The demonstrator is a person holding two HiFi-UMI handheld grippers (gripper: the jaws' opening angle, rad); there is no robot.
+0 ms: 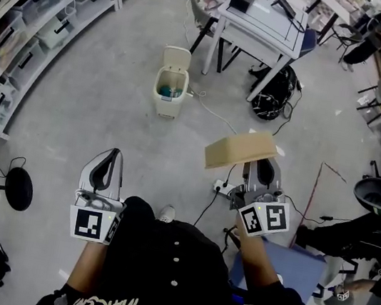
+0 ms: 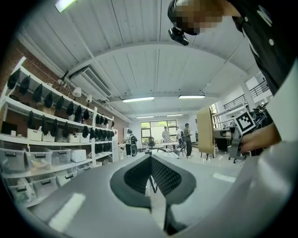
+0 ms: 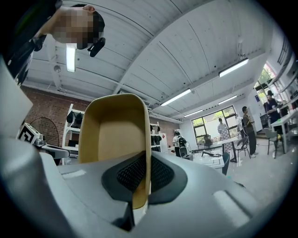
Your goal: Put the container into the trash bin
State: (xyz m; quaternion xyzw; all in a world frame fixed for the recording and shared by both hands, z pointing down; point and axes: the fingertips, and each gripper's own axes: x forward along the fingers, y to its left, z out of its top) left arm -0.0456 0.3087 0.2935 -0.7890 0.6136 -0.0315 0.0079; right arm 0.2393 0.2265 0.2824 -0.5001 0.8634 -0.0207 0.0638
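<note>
Container point(image 1: 241, 149) up in the air, folks: a tan, open box, clamped by one wall in the right gripper point(image 1: 261, 169). The right gripper view makes it plain. The jaws of the right gripper point(image 3: 141, 162) are pinched tight on the thin wall, with the hollow of the container point(image 3: 114, 132) facing the camera and rising tall above the pads. From the head view it rides tilted above the floor point(image 1: 109, 120), out ahead of the person's right side.

Over on the other side, the left gripper point(image 1: 110, 158) carries nothing. In its own view the left gripper point(image 2: 151, 160) has its jaws closed together, pad against pad, with nothing between them. Off to the right in that same view the container point(image 2: 205, 132) shows edge-on, beside the right gripper's marker cube point(image 2: 245, 122).

And the target? The bin point(image 1: 168, 102) stands on the floor ahead and to the left of the container, well apart from it. Its lid point(image 1: 177, 57) is flipped up and something teal lies inside. Behind it stands a white table point(image 1: 259, 26), with a black bag point(image 1: 273, 91) beneath, and shelves point(image 1: 40, 14) run down the left. A power strip point(image 1: 222, 187) lies on the floor just below the container.
</note>
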